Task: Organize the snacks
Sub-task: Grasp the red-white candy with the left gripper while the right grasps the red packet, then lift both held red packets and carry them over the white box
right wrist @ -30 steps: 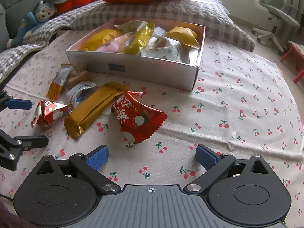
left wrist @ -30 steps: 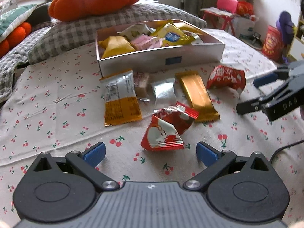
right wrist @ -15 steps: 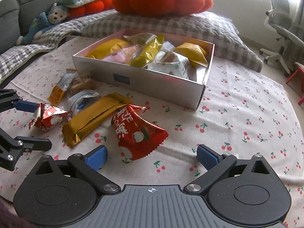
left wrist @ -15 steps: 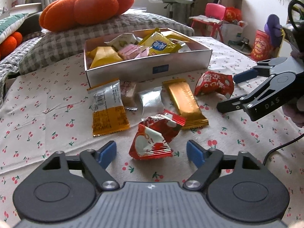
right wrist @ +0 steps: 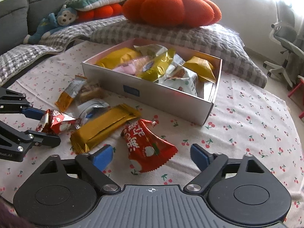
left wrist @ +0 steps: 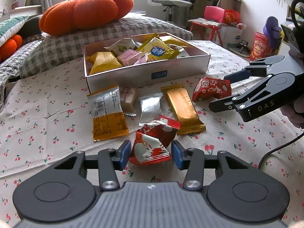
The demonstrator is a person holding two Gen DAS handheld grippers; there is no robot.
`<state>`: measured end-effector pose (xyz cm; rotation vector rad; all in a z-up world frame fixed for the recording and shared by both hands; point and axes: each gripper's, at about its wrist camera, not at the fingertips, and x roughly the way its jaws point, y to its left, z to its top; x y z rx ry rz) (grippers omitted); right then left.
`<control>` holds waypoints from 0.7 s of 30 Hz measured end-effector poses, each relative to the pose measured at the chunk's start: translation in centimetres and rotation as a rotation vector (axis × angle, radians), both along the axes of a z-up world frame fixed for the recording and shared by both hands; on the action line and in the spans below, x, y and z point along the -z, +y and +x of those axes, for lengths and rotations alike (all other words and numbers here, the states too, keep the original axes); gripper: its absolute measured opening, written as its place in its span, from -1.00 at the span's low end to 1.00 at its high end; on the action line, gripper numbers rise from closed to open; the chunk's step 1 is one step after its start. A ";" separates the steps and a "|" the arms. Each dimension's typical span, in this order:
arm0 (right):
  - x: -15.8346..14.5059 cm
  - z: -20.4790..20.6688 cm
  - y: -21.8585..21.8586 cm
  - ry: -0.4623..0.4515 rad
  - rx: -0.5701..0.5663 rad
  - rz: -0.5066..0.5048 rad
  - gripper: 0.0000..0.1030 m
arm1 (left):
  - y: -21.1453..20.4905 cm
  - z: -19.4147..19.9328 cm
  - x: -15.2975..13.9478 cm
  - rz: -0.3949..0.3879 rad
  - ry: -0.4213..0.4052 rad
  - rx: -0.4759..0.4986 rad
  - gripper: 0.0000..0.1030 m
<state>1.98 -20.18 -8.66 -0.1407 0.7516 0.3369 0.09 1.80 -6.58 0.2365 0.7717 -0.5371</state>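
Left wrist view: left gripper (left wrist: 151, 154) sits low over a cherry-print cloth (left wrist: 47, 114), its blue pads (left wrist: 124, 153) narrowed to either side of a crinkled red packet (left wrist: 152, 144), touching or nearly so; a firm grip cannot be confirmed. Beyond it lie an orange-and-silver sachet (left wrist: 108, 112), a small brown bar (left wrist: 127, 96), a silver pouch (left wrist: 150, 107) and a long gold foil bar (left wrist: 183, 109), all close together in front of a shallow white box (left wrist: 148, 74) packed with glossy wrappers. Right gripper (left wrist: 221, 91) comes in from the right edge, fingers spread wide and empty, just beside a second red packet (left wrist: 210, 91). Bare cloth lies toward the left edge. A round orange plush cushion (left wrist: 85, 11) rests on a checked quilt (left wrist: 57, 43) behind the box.

Right wrist view: right gripper (right wrist: 151, 158) is wide open, empty, with the second red packet (right wrist: 148, 148) lying flat between and ahead of its pads. Gold bar (right wrist: 106, 125) lies just to its left. Box (right wrist: 152, 93) sits mid-cloth; open cloth (right wrist: 256, 125) stretches to the right edge. Left gripper (right wrist: 43, 125) brackets its red packet (right wrist: 55, 121) at the left edge.
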 end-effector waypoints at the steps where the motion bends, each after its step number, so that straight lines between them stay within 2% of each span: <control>1: 0.0 0.0 0.0 0.001 -0.002 0.000 0.58 | 0.0 0.0 -0.1 0.000 -0.003 -0.001 -0.23; 3: 0.0 0.0 0.1 0.004 -0.005 -0.002 0.43 | 0.0 0.0 -0.2 -0.001 -0.003 -0.005 -0.31; 5: 0.1 0.0 0.1 0.006 -0.007 -0.006 0.16 | 0.0 -0.1 -0.3 -0.003 -0.002 -0.009 -0.33; 6: 0.1 0.0 0.1 0.009 -0.007 -0.009 -0.05 | 0.0 0.0 -0.4 -0.006 -0.004 -0.011 -0.35; 9: -0.2 0.0 0.1 0.002 -0.014 -0.009 -0.11 | 0.0 -0.1 -0.7 -0.010 -0.016 -0.011 -0.37; 10: -0.3 0.0 0.0 0.000 -0.016 -0.005 -0.19 | 0.0 -0.2 -0.9 -0.014 -0.021 -0.007 -0.38; 21: -2.2 -0.1 -0.5 -0.038 0.000 0.033 -0.19 | -0.4 0.2 -2.4 -0.045 -0.040 -0.007 -0.38</control>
